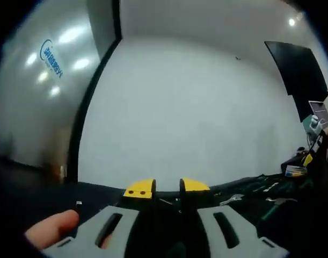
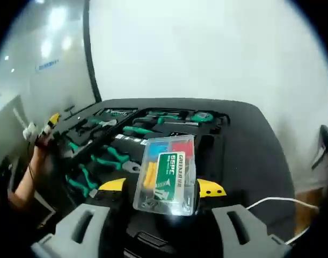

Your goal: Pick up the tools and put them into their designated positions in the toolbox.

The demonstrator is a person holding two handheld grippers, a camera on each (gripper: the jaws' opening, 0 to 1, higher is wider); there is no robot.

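Observation:
My right gripper point(image 2: 161, 188) is shut on a clear plastic box of small fasteners point(image 2: 166, 174) with a green label, held just above the near edge of the open black toolbox point(image 2: 206, 153). Several green-handled tools point(image 2: 107, 156) lie in its moulded slots. My left gripper point(image 1: 167, 188) points at a white wall, its yellow-tipped jaws a little apart with nothing between them. It also appears at the left of the right gripper view point(image 2: 48, 126), held by a hand point(image 2: 27, 180). In the left gripper view, tools point(image 1: 260, 188) lie low at the right.
The toolbox sits on a dark round table point(image 2: 249, 134). A white cable point(image 2: 274, 207) runs over its near right edge. A glass wall with a blue logo point(image 1: 51, 56) stands to the left, and a black panel point(image 1: 300, 70) hangs on the wall.

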